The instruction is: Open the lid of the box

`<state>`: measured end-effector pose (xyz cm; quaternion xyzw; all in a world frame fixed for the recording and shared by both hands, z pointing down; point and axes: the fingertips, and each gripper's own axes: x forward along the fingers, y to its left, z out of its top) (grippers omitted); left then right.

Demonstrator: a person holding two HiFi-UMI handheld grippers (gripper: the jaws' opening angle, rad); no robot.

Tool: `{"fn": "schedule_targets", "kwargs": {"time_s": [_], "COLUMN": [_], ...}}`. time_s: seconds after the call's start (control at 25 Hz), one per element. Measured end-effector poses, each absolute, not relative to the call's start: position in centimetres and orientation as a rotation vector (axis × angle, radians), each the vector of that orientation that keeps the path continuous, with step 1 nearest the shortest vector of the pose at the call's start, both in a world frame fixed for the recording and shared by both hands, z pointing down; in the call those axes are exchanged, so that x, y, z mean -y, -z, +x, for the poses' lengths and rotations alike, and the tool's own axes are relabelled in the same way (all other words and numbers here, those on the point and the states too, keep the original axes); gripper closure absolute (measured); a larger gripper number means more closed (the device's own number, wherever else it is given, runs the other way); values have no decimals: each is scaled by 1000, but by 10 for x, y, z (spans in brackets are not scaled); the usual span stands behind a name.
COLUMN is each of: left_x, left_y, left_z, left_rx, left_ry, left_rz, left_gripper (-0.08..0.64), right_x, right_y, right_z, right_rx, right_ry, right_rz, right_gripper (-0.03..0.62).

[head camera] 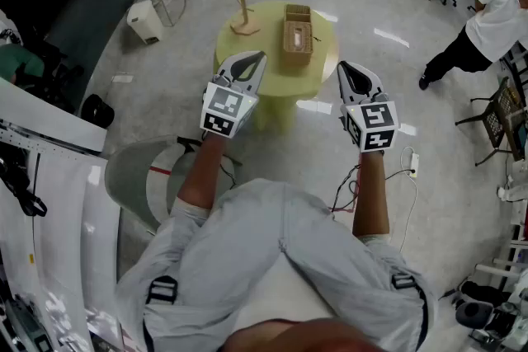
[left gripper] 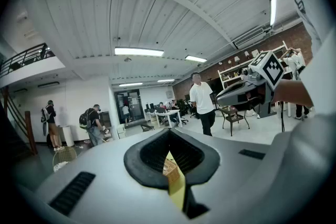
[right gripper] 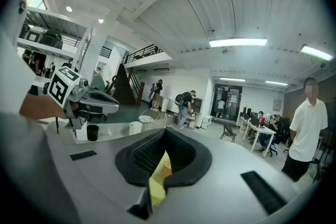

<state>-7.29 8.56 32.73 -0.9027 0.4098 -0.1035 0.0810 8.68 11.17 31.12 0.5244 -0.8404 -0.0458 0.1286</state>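
Gripping anything: nope, the left gripper (head camera: 257, 55) has its jaws pinched together at the tips, only a thin slit lower down, and nothing in it
Other side: the right gripper (head camera: 342, 67) is the same deal, jaws closed up and empty, held about level with the left one out in front of the person
Through the slits: both gripper views catch a sliver of the box (left gripper: 171, 170) and the yellow table (left gripper: 177, 194), so both are aimed roughly at it
Box location: on the far half of the round table, well apart from both grippers and about midway between their lines of aim
Neighbour: a wooden stand (head camera: 242, 12) just left of the box on the same top
Box feel (my guess): looks woven or thin wood, so probably light, fairly stiff and rough enough not to be slippery; it'd likely slide or tip if the lid gets yanked one-handed
Where to grab: I'd pin a side wall with one gripper and lift the lid by its near edge with the other; can't tell where the seam or any hinge is, too small
Progress: not started, nothing's touching the box
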Motion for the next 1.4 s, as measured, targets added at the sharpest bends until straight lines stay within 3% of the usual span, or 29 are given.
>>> {"fn": "schedule_targets", "kwargs": {"time_s": [1.4], "left_x": [-94], "left_y": [-368], "left_z": [7], "left_rx": [-1284], "left_ry": [448], "left_rz": [-2712], "left_gripper": [531], "right_x": [-113], "right_y": [-352], "right_z": [157], "right_rx": [2603], "right_ry": [-25], "right_rz": [1429], "right_gripper": [569]}}
